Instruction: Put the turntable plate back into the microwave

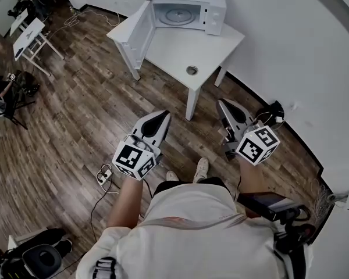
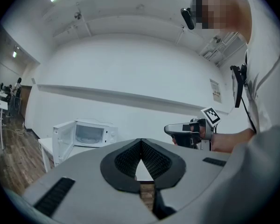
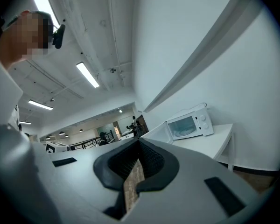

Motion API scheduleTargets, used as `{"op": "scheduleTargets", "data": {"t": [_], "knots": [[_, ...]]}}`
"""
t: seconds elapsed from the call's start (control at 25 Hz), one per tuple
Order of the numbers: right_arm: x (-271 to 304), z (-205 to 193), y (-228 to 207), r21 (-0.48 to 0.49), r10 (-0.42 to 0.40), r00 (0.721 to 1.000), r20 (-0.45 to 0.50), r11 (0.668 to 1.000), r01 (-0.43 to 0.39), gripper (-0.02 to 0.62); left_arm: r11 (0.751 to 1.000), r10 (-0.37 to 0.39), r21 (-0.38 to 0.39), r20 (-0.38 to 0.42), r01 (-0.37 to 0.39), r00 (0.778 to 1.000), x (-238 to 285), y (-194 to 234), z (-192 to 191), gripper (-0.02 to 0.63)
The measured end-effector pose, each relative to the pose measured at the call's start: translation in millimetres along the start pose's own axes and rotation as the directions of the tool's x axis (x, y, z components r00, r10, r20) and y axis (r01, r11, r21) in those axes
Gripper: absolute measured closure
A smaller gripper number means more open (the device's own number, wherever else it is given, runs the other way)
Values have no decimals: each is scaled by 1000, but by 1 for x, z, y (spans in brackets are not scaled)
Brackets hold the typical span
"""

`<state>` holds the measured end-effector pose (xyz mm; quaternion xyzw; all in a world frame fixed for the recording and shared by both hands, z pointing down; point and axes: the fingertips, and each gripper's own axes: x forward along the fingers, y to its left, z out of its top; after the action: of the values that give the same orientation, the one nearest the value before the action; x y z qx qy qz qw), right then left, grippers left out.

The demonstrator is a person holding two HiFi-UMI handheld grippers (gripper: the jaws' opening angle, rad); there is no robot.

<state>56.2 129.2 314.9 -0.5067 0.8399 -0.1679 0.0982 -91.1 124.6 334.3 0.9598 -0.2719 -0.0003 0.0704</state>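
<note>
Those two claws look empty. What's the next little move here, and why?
Probably a step toward the table: the left gripper and right gripper are both shut, empty and well short of it. The microwave door stands open, and a round plate seems to lie inside already, so checking it up close comes first.

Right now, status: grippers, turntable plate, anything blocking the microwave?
Left gripper, right gripper shut, both empty. Turntable plate looks already inside microwave, door open. Nothing in the way to the table.
</note>
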Motion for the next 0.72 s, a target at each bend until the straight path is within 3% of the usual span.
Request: {"op": "scheduleTargets", "data": {"t": [0.24, 0.72], "knots": [[-1, 0, 24, -50, 4, 1000, -16, 999, -5, 591, 1000, 16, 2, 26, -16, 1000, -17, 2, 9, 597], [-13, 18, 18, -111, 27, 1000, -9, 993, -28, 592, 999, 39, 16, 47, -40, 998, -6, -18, 18, 597]]}}
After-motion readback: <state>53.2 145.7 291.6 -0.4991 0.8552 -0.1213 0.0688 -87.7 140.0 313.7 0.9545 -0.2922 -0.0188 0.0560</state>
